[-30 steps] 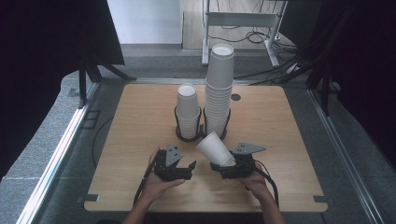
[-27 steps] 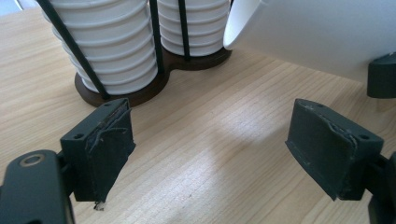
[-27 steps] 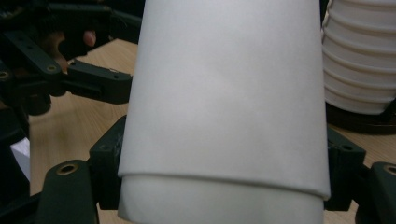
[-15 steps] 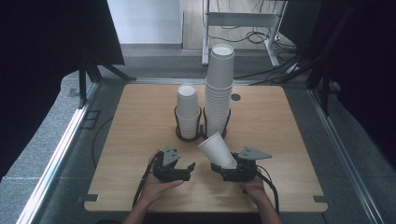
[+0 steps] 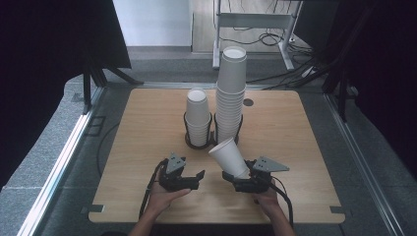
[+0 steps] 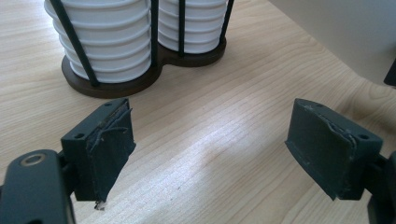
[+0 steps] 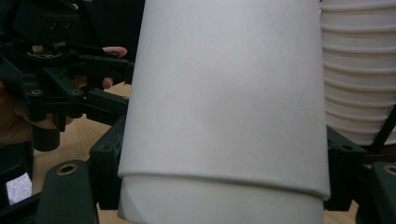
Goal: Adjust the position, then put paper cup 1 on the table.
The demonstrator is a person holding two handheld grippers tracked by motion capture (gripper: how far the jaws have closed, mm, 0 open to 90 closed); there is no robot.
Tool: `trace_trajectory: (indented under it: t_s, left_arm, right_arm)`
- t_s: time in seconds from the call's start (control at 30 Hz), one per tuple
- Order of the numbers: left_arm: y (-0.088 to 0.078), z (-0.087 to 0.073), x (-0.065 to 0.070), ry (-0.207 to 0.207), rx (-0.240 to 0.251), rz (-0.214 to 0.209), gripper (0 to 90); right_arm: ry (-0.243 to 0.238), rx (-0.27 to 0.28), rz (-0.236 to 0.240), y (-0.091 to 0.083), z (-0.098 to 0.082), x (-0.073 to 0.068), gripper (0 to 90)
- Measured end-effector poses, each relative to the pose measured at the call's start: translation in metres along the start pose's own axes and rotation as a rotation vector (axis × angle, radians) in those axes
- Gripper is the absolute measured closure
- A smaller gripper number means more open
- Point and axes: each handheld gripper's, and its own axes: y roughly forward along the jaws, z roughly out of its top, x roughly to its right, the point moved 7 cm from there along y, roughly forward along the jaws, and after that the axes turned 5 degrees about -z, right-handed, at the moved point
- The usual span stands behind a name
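High view looks forward and down from above the near edge of the light wooden table point(image 5: 295, 128), taking in its whole top. Left gripper view sits low and close over the tabletop, facing the dark two-ring cup holder point(image 6: 112, 86) that the high view has mid-table point(image 5: 189, 142). Right gripper view is pressed up against a tilted white paper cup point(image 7: 224, 93), also seen from above point(image 5: 228, 156).

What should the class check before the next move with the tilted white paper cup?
1. Right gripper clamps the tilted white paper cup: ok.
2. Held cup is a single one, not two nested: cannot tell.
3. Left gripper empty, jaws apart: ok.
4. Short stack of white cups upright in the black wire holder: ok.
5. Tall stack of white cups upright: ok.
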Motion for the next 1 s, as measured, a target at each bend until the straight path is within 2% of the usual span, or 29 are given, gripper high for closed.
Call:
trace_trajectory:
  t_s: [0.13, 0.47, 0.67, 0.87, 1.0]
  left_arm:
    - [-0.001, 0.001, 0.000, -0.026, 0.016, -0.028, 14.6]
    - [-0.006, 0.006, 0.001, -0.110, 0.047, -0.115, 14.6]
    - [-0.010, 0.012, 0.004, -0.151, 0.083, -0.184, 14.9]
    - [-0.015, 0.017, 0.006, -0.215, 0.128, -0.263, 14.6]
    - [-0.016, 0.020, 0.008, -0.243, 0.156, -0.300, 14.4]
  right_arm:
    - [-0.022, -0.010, -0.010, 0.001, -0.001, -0.001, 23.2]
    - [-0.048, 0.013, -0.005, 0.002, 0.001, -0.008, 23.2]
    - [-0.055, 0.026, -0.009, 0.001, 0.001, -0.010, 23.2]
    - [-0.066, 0.032, -0.008, 0.003, 0.001, -0.013, 23.2]
    - [-0.076, 0.032, -0.003, 0.005, 0.000, -0.017, 23.2]
